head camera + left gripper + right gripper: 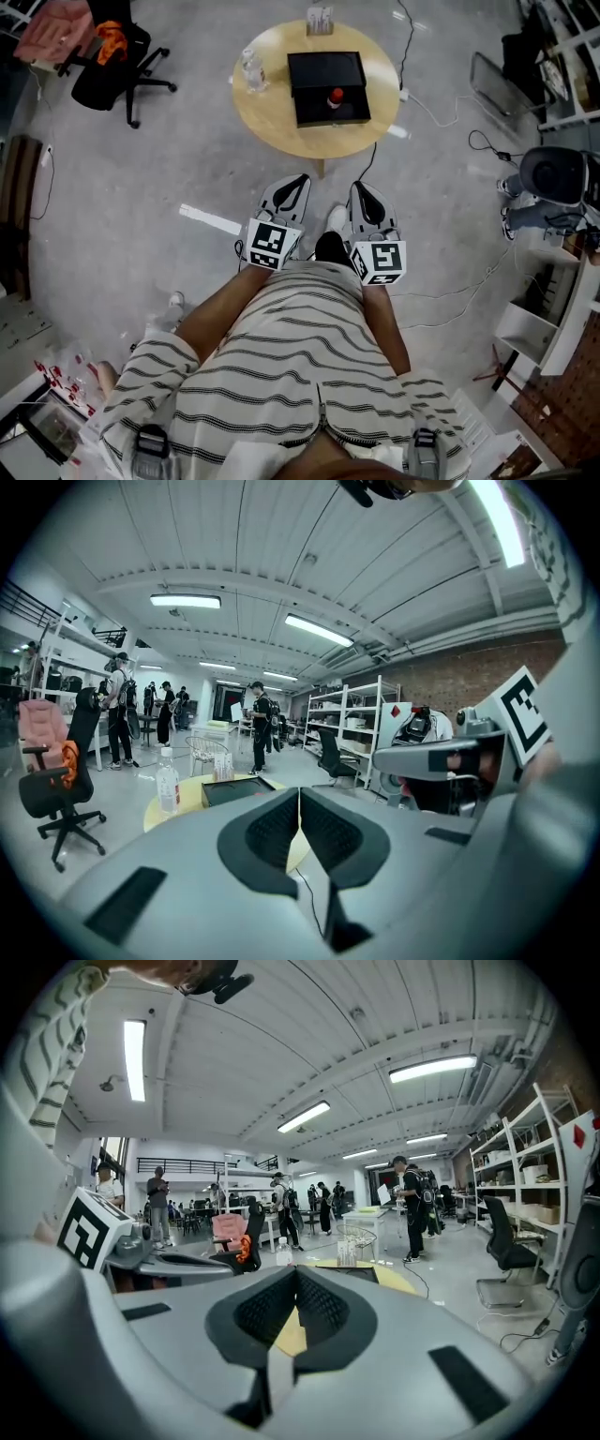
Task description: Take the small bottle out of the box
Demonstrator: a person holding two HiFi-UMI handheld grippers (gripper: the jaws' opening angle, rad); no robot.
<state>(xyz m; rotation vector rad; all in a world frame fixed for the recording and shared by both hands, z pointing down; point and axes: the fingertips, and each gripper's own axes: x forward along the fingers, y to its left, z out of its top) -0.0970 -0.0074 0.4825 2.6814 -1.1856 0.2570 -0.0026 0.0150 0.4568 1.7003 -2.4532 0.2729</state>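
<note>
The open black rectangular box (319,70) sits near the round wooden table's (272,112) centre; the small red-capped bottle (336,97) is inside, toward its near edge.

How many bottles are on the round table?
2. A clear water bottle stands at the left edge of the table; a small red-topped bottle sits inside the black box. The box walls could hide more.

On the round table (267,127), a box (319,77) holds a small bottle (336,97); left gripper (297,180) and right gripper (363,187) hang near the table.
</note>
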